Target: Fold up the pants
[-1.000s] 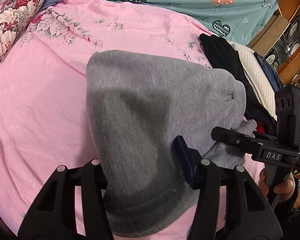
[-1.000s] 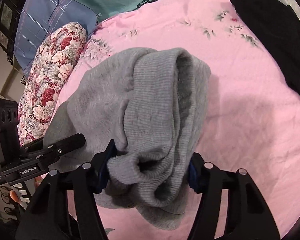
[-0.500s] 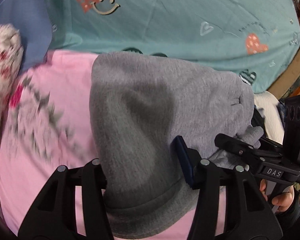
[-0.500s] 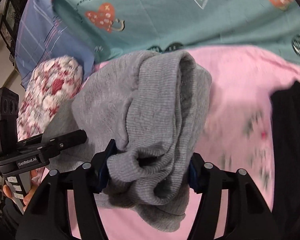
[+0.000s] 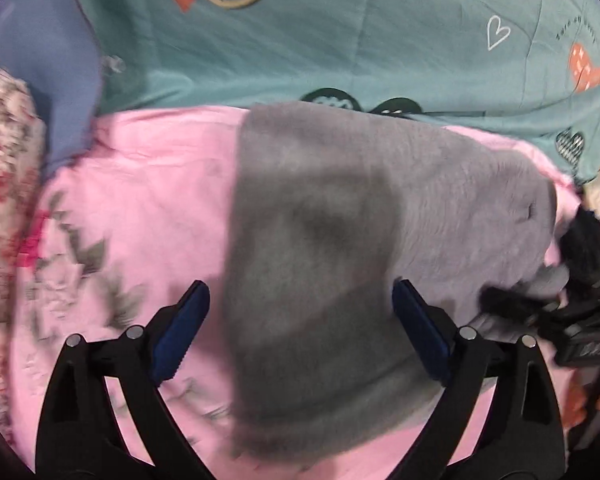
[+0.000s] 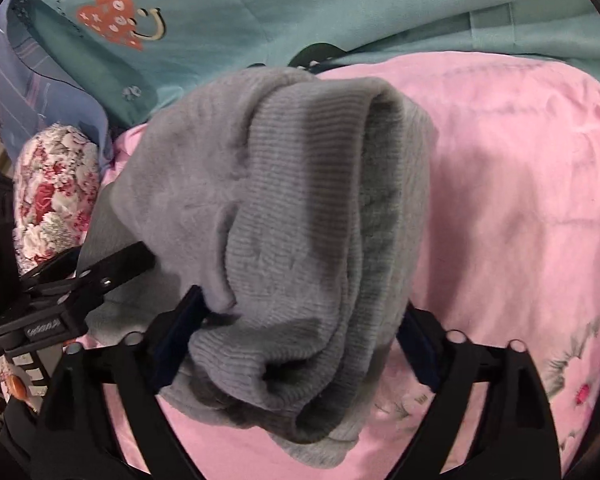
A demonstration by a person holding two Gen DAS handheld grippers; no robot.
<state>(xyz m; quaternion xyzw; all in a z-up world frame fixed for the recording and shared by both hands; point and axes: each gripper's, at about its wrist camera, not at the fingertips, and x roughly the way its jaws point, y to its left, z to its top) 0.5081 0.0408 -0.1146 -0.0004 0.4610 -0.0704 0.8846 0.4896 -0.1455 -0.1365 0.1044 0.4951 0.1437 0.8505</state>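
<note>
One pair of grey pants [image 5: 340,264] is in view, along with two grippers, one pink floral sheet [image 5: 140,208], one teal quilt [image 5: 360,32] printed with hearts, one blue pillow [image 5: 40,80] and one red-and-white floral pillow [image 5: 4,184].

In the left wrist view, the left gripper [image 5: 300,332] has its jaws spread wide. The pants lie between the two blue pads, but the left pad [image 5: 180,332] stands clear of the cloth with pink sheet showing in the gap, while the right pad [image 5: 420,332] sits at the cloth's edge. The fabric hangs as a broad flat panel, reaching from the gripper up to the edge of the quilt.

In the right wrist view, the right gripper [image 6: 296,340] has its jaws closed in on a thick bunch of the pants [image 6: 300,208], the ribbed cuff or waistband folded into a roll between both pads and spilling below them. The left gripper [image 6: 88,280] shows at the left edge of this view, beside the same garment.
</note>
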